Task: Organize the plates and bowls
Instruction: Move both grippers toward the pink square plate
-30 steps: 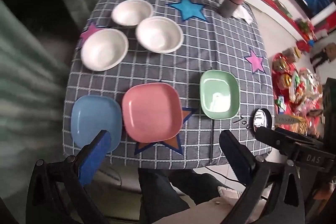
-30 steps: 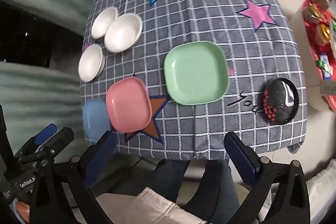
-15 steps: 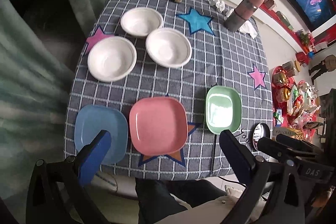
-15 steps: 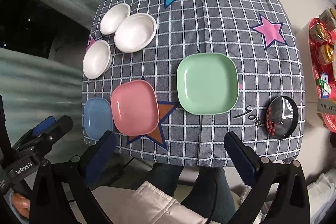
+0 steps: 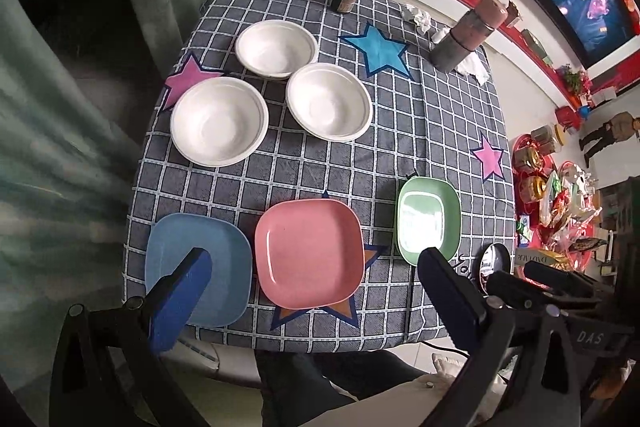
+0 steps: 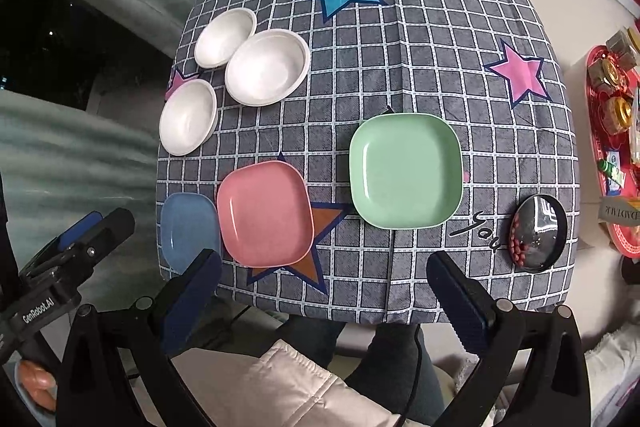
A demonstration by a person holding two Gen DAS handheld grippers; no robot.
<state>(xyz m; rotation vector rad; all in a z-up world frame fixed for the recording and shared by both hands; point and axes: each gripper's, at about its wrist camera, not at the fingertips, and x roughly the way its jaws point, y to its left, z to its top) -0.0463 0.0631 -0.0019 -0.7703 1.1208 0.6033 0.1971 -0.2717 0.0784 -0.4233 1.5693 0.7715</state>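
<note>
Both tools, left tool (image 5: 312, 291) and right tool (image 6: 324, 283), hung spread and empty at frame bottom; my left finger (image 5: 180, 297) hid part of the blue plate (image 5: 224, 267).

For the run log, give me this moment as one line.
left gripper: open, empty | right gripper: open, empty | plates: blue, pink, green, unstacked

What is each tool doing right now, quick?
Left tool: open, holding nothing.
Right tool: open, holding nothing.
</note>
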